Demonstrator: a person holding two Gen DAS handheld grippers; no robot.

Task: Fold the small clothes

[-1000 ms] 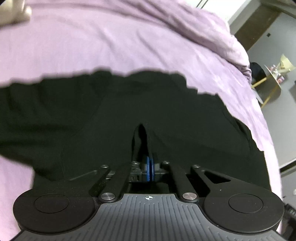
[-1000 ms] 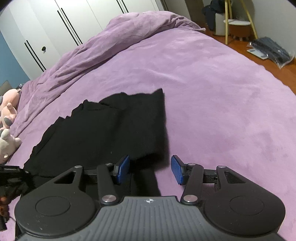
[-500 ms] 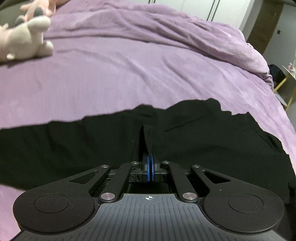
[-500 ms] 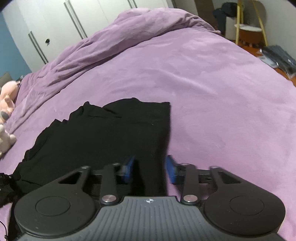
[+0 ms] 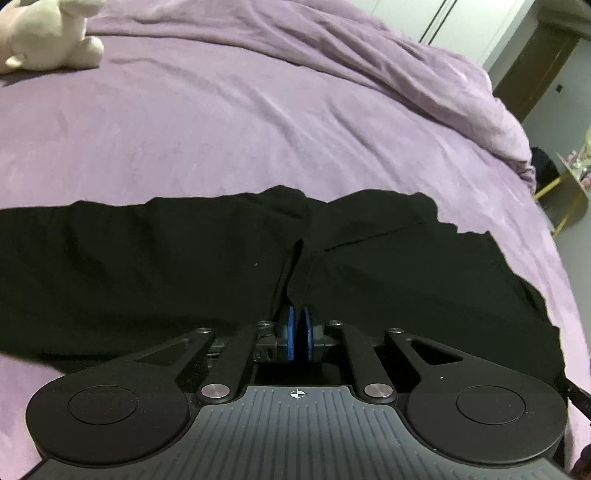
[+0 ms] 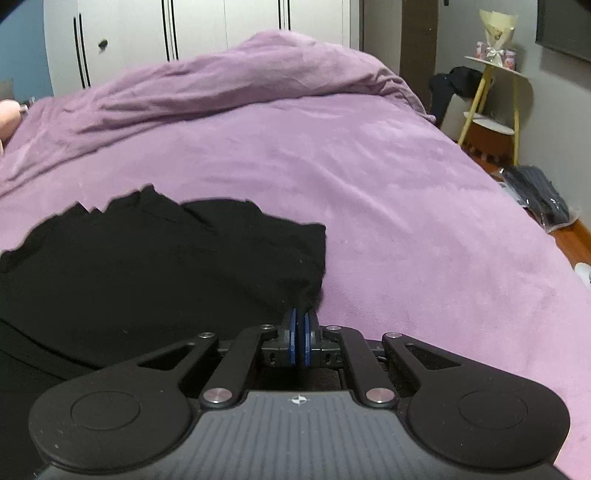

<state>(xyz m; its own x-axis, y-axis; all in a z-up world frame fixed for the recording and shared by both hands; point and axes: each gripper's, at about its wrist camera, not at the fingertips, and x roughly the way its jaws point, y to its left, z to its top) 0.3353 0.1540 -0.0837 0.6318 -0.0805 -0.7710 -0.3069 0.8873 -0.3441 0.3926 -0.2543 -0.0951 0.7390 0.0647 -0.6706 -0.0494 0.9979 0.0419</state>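
Observation:
A black garment (image 5: 184,266) lies spread on the purple bed (image 5: 258,122). My left gripper (image 5: 297,317) is shut on a pinched fold of the garment's near edge, and the cloth rises in a ridge from its blue pads. In the right wrist view the same black garment (image 6: 147,266) lies to the left on the bed. My right gripper (image 6: 300,319) is shut on the garment's right near corner, which is gathered into its blue pads.
A bunched purple duvet (image 6: 221,88) lies along the far side of the bed. A pale plush toy (image 5: 48,33) sits at the far left. White wardrobes (image 6: 184,37), a yellow-legged side table (image 6: 491,96) and bags on the floor (image 6: 539,199) stand beyond the bed's right edge.
My right gripper has moved onto the garment's corner and closed on it from open. My left gripper has stayed shut on the cloth while its view has tilted up the bed.

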